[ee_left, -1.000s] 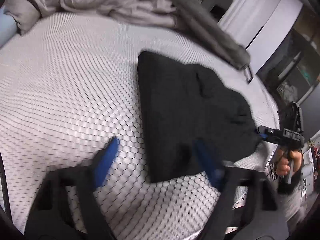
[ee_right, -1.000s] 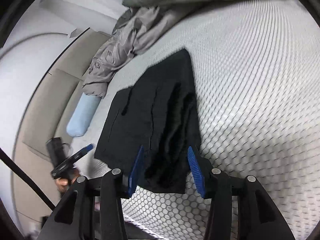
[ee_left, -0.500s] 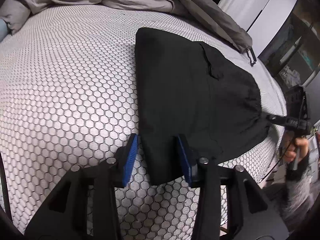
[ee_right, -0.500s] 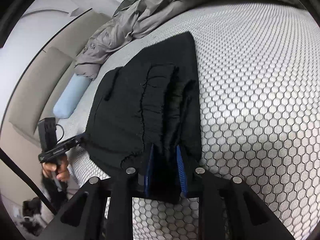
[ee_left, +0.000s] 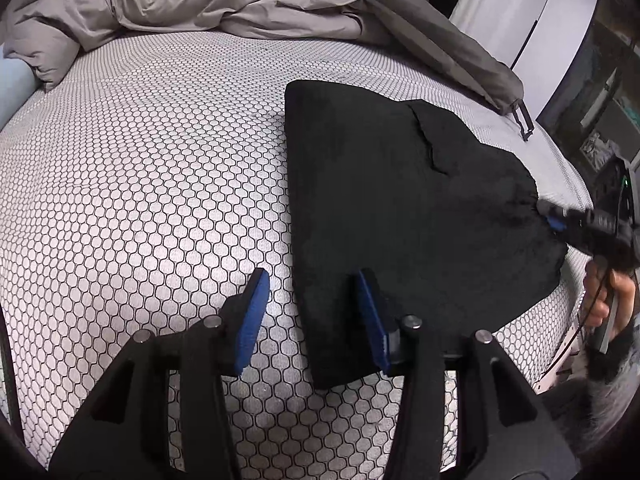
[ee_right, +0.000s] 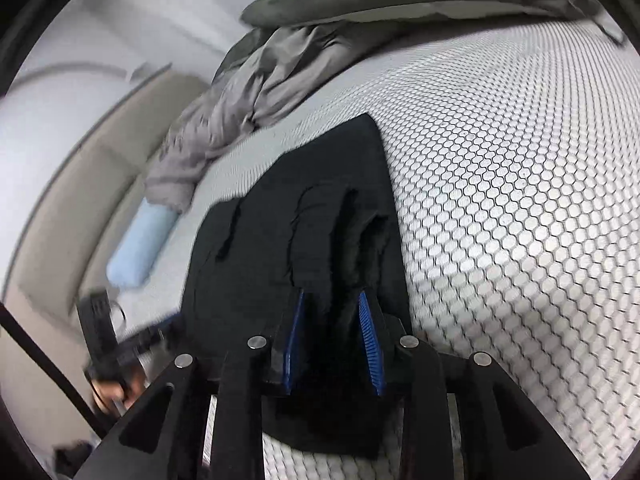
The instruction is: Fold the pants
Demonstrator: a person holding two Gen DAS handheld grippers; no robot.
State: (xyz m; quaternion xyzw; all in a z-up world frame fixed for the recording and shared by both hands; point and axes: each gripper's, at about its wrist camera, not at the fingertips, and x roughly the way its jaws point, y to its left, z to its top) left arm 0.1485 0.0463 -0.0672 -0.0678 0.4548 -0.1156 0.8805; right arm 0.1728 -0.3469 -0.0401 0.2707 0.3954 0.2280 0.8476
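Black fabric dominates both views: the pants lie folded into a compact, roughly wedge-shaped bundle on the bed, whose cover is white with a dark honeycomb print. In the left wrist view the bundle sits right of the middle, its near corner toward us and a pocket flap showing on top.

Our left tongs stand part-way apart over that near corner. The right blue pad lies against the cloth, the left pad is over bare cover just beside the edge, and a gap shows between that pad and the pants, so nothing is pinched there. These jaws narrowed a moment ago.

Our right tongs reach onto the other end of the bundle, where the gathered waistband is. Their jaws closed in and then eased out a little; they are narrow, with a ridge of black cloth rising between the two blue pads. Both pads seem to touch it, though with the blur we cannot tell how firmly.

A crumpled grey duvet is heaped along the far side of the bed, well apart from the pants, with a pale blue pillow beside it.
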